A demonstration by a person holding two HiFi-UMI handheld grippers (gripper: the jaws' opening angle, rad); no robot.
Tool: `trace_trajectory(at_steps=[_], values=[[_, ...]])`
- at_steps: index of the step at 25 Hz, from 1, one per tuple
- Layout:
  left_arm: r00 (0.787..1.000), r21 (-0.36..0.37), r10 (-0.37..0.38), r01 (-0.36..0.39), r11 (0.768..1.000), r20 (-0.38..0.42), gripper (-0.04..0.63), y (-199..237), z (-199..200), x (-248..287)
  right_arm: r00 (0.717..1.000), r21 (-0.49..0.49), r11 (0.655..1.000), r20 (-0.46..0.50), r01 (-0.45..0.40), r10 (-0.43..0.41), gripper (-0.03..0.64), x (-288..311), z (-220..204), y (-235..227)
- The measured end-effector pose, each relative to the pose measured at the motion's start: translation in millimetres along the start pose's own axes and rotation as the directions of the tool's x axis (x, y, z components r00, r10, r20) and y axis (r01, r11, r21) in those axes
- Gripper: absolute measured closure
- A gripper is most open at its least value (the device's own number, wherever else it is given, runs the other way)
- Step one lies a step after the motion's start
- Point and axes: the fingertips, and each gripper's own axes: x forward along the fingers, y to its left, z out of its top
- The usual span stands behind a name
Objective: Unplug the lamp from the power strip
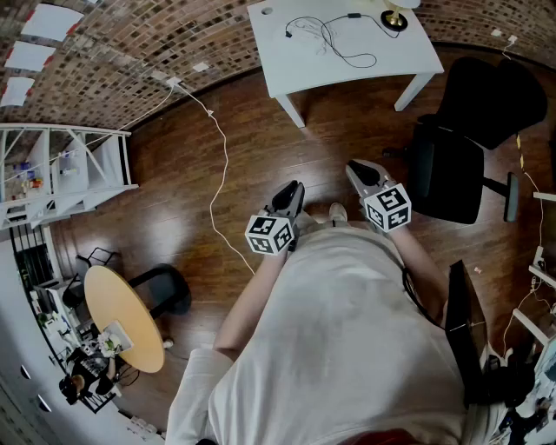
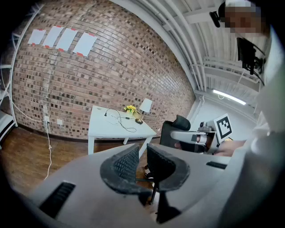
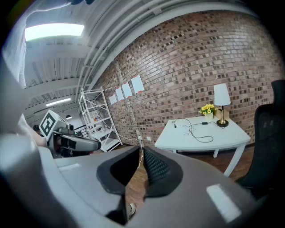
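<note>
The lamp point(image 1: 393, 17) with a brass base stands at the far right corner of the white table point(image 1: 347, 69), well ahead of me. A black cable point(image 1: 334, 43) loops across the tabletop from it. I cannot pick out a power strip at this distance. Both grippers are held close to the person's chest, far from the table. The left gripper point(image 1: 291, 187) is shut with nothing between its pads. The right gripper point(image 1: 356, 165) is also shut and empty. The lamp point(image 2: 144, 107) and cable point(image 2: 120, 120) show small in the left gripper view; the lamp point(image 3: 221, 97) also shows in the right gripper view.
A black office chair point(image 1: 469, 139) stands right of the table. A white cable point(image 1: 221, 165) runs from the brick wall across the wood floor. A white shelf unit point(image 1: 69, 169) and a round yellow table point(image 1: 126, 317) are on the left. Yellow flowers point(image 3: 207, 109) sit beside the lamp.
</note>
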Motion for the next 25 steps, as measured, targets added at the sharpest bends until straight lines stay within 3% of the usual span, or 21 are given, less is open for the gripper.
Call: trace_trajectory(at_steps=[9,18,25], values=[[0.999,-0.008,-0.019,0.018,1.000,-0.026,0.546,15.3,-7.4,3.5,1.000,0.015,1.000,-0.004,0.014,-0.014,0.601,24.8,-0.2,1.5],[0.998,-0.005,-0.045,0.045,0.999,-0.051,0.546,52.5,11.8,5.1,0.998,0.048,0.998,-0.022,0.051,-0.050,0.606,57.0,9.5,3.0],[0.999,-0.041,-0.032,0.031,0.999,-0.032,0.546,122.5,41.2,-5.2,0.997,0.035,0.997,-0.022,0.069,-0.068,0.606,110.8,38.0,18.7]])
